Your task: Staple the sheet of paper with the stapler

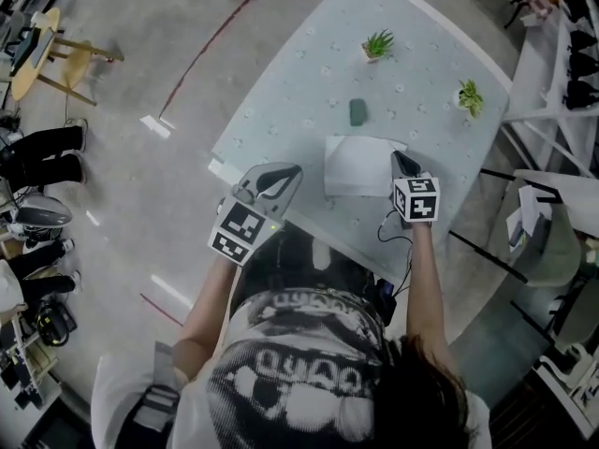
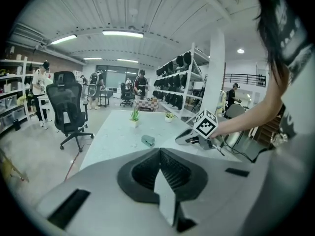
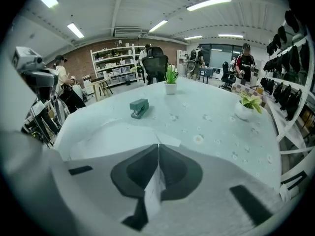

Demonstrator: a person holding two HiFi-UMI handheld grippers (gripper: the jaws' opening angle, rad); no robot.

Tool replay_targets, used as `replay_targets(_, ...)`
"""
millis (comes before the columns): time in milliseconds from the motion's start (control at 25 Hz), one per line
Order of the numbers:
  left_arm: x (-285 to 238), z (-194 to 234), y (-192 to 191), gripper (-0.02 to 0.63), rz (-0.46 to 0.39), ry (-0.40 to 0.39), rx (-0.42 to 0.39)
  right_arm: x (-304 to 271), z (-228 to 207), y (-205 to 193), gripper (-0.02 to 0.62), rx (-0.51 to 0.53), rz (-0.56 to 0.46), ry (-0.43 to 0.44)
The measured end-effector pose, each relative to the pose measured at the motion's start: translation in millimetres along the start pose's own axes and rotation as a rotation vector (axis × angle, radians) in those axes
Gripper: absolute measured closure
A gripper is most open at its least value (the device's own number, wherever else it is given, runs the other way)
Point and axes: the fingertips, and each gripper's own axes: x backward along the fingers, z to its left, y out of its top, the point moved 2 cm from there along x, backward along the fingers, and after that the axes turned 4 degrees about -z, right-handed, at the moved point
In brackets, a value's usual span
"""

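A small dark green stapler (image 1: 357, 111) lies on the pale table (image 1: 281, 110), apart from the white sheet of paper (image 1: 360, 165) that lies nearer the front edge. My left gripper (image 1: 284, 176) hovers at the table's front edge, left of the sheet, jaws shut and empty. My right gripper (image 1: 401, 161) is at the sheet's right edge, shut as well, with nothing in it. In the right gripper view the stapler (image 3: 139, 107) sits beyond the paper (image 3: 113, 134), ahead of the closed gripper (image 3: 158, 147). The left gripper view shows the stapler (image 2: 148, 140) and the right gripper (image 2: 196, 137) past its own shut gripper (image 2: 159, 152).
Two small potted plants (image 1: 378, 45) (image 1: 470, 96) stand at the far side of the table. A black office chair (image 2: 69, 107) is off the table's left side. Shelving (image 1: 562, 54) lines the right. People stand in the background.
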Motion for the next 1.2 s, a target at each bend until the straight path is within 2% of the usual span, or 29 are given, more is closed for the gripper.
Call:
replay_targets(280, 14.0, 13.5, -18.4, 0.603, 0.023, 0.017, 0.025, -19.4, 5.5, 25.1, 0.581, 0.026, -0.01, 0.006)
replay_targets(560, 14.5, 25.1, -17.7, 0.603, 0.017, 0.027, 0.018, -25.3, -3.7, 23.0, 0.581, -0.005, 0.013, 0.001)
replay_targets(840, 9.6, 28.7, -18.9, 0.603, 0.015, 0.017, 0.018, -14.1, -11.1, 25.8, 0.581, -0.023, -0.045, 0.004)
replay_targets(1200, 0.7, 23.4, -14.9, 0.603, 0.014, -0.005, 0.01, -10.1, -39.0, 14.2, 0.581, -0.132, -0.022, -0.059)
